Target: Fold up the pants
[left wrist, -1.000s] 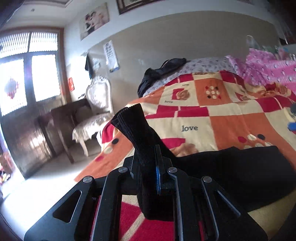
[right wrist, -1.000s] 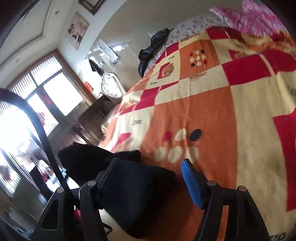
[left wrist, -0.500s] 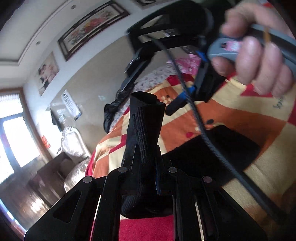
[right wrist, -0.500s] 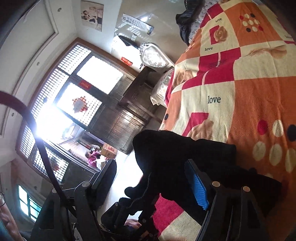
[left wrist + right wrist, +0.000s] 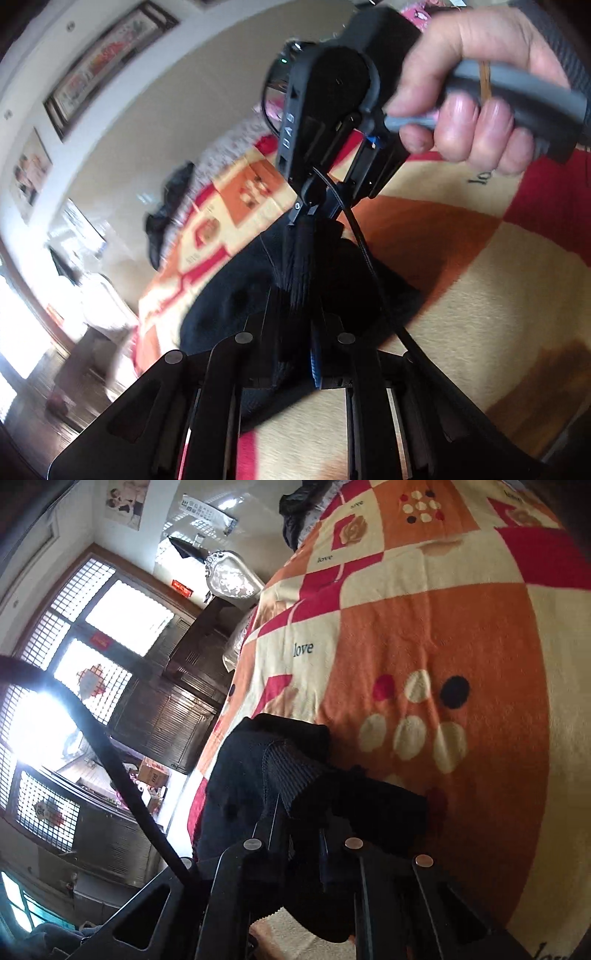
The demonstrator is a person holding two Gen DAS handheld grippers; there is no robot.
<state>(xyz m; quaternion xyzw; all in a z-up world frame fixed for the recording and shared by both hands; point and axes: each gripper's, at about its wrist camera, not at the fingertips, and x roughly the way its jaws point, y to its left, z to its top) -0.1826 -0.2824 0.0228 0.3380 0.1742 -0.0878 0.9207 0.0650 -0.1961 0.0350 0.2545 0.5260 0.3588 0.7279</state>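
The black pants (image 5: 236, 295) lie bunched on the checked bedspread (image 5: 461, 295). My left gripper (image 5: 295, 332) is shut on a ribbed edge of the pants, which runs up between its fingers. My right gripper (image 5: 314, 218) shows in the left wrist view just beyond, held by a hand, pinching the same ribbed strip a little further along. In the right wrist view the right gripper (image 5: 303, 819) is shut on a ribbed black fold of the pants (image 5: 295, 775), held low over the bedspread (image 5: 424, 627).
The bed's left edge drops to the floor, with a dark wooden cabinet (image 5: 173, 701) and a white chair (image 5: 232, 576) beside it. A dark garment (image 5: 295, 509) lies at the bed's far end. A black cable (image 5: 369, 266) crosses over the pants.
My right gripper has closed on the ribbed pants edge next to my left gripper. Both wrists have tilted and the held fabric has come lower, toward the bedspread.
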